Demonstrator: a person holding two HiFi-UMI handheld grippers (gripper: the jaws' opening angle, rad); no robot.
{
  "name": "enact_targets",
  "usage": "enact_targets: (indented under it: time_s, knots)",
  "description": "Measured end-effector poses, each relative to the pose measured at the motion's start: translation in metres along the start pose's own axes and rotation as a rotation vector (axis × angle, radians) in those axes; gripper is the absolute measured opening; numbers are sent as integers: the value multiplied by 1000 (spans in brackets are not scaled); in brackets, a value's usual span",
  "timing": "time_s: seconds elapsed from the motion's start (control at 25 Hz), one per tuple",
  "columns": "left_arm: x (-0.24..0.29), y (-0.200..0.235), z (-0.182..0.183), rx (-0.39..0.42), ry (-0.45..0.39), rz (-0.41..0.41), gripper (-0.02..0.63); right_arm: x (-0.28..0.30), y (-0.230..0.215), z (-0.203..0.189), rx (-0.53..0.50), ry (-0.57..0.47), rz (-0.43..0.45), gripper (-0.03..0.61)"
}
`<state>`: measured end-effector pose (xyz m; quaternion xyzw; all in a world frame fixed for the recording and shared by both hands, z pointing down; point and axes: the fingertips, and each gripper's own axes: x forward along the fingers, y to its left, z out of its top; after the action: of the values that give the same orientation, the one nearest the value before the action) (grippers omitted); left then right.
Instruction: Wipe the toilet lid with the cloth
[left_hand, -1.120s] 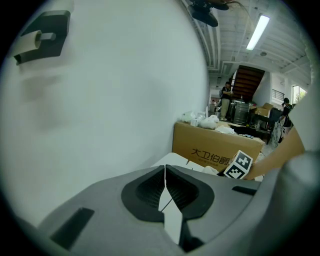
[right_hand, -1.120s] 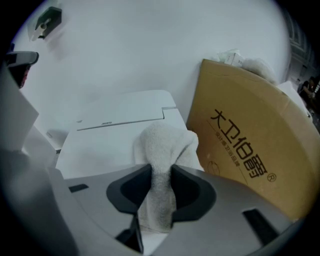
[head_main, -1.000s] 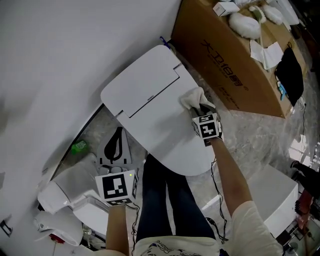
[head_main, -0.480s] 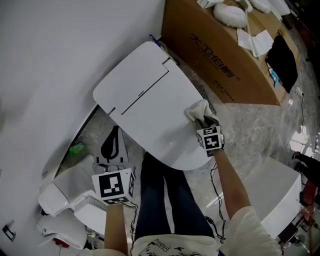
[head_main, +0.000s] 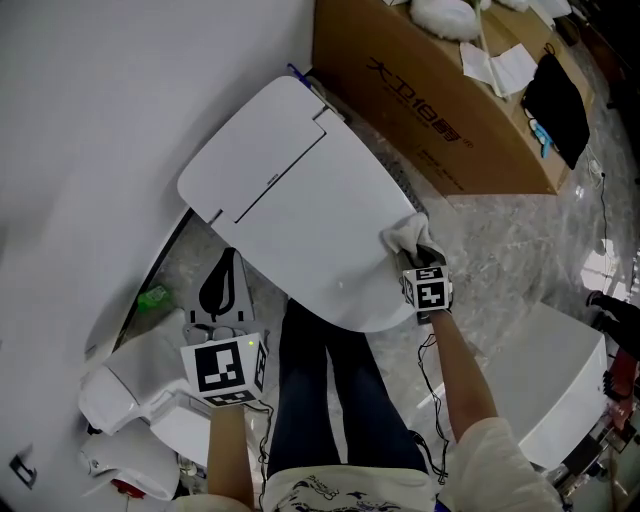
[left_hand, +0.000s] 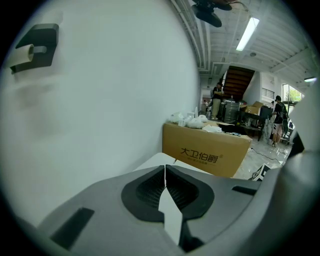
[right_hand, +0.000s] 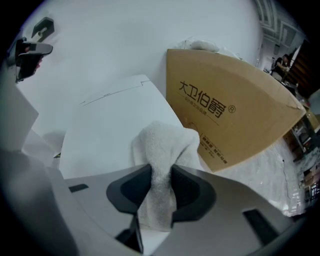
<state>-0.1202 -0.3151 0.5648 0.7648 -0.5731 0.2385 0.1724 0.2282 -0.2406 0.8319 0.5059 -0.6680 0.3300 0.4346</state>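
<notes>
The white toilet lid lies closed, slanting across the middle of the head view. A white cloth rests on the lid's right front edge, pinched in my right gripper. In the right gripper view the cloth bulges out between the two dark pads, pressed on the lid. My left gripper hangs low at the left, off the toilet, over the floor clutter. In the left gripper view the left gripper has its jaws shut together with nothing between them.
A large brown cardboard box stands right of the toilet, close to the cloth. White wall runs along the left. A white bin and small items sit on the floor at lower left. The person's legs stand before the toilet.
My right gripper has dragged the cloth along the lid's right side toward the front edge. The left gripper has stayed low at the left.
</notes>
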Motion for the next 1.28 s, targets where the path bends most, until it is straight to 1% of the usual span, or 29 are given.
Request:
enact_targets:
  time_s: [0.2, 0.48, 0.76, 1.12, 1.28]
  knots:
    - [-2, -2, -2, 2, 2, -7, 11, -11, -5, -28, 58, 35, -27, 115]
    - [-4, -6, -5, 7, 5, -14, 12, -26, -3, -68, 102, 80, -57, 115]
    - [-9, -10, -9, 13, 5, -20, 11, -37, 1, -97, 202, 106, -111, 115]
    - [-15, -2, -18, 3, 14, -14, 11, -42, 17, -111, 423, 151, -217, 109]
    - [-16, 8, -22, -4, 16, 0, 12, -41, 32, -102, 474, 150, -229, 107]
